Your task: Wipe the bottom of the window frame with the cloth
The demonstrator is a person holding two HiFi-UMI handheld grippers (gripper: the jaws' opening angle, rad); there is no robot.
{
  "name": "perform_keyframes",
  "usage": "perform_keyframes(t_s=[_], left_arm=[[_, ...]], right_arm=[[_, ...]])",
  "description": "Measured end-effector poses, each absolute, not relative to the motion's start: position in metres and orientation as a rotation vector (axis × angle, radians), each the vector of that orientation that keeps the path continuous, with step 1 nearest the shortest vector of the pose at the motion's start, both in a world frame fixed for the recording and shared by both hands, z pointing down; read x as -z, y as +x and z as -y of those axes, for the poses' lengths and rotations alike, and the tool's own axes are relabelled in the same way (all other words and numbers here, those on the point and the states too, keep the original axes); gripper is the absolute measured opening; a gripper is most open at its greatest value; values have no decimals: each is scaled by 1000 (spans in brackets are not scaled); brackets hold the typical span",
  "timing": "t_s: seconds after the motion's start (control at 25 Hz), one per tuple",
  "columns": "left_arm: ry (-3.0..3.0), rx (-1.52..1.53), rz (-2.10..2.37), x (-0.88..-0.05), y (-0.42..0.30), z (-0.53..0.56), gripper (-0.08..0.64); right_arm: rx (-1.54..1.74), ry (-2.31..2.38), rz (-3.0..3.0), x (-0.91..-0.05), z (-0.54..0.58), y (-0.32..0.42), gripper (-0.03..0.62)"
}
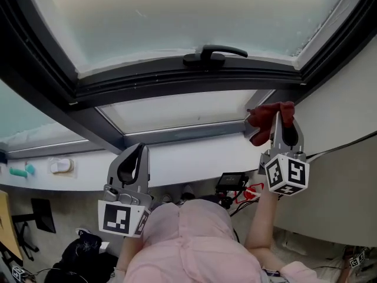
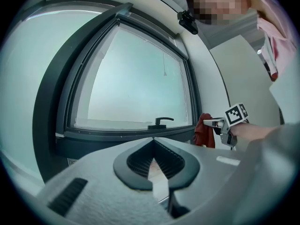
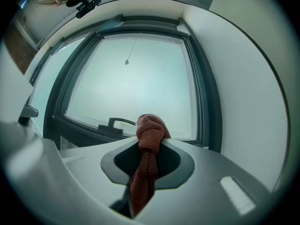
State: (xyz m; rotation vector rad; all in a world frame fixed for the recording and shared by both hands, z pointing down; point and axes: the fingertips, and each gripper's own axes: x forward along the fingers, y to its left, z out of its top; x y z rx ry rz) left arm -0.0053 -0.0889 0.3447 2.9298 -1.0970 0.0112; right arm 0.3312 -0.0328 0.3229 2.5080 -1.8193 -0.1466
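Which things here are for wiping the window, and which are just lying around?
For the job:
red cloth, pinched in the right tool
bottom of the window frame

Just lying about:
teal thing and white thing on the ledge
black box with cables
dark bag below
left tool, shut and empty

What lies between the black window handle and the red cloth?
Only bare dark grey window frame runs from the black window handle to the red cloth, as the head view shows.

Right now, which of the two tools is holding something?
The right tool: its jaws are shut on the red cloth. The left tool is shut with nothing in it.
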Motion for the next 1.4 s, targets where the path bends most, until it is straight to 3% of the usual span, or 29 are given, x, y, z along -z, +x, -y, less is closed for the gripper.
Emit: perform_keyframes(t_s=[0.76, 1.4], left_arm=[[2938, -25, 1073, -346, -114, 55, -6], [2979, -6, 968, -346, -109, 52, -6]], right_arm=[[106, 2251, 2131, -326, 12, 105, 71], [60, 2166, 2117, -348, 7, 61, 71]])
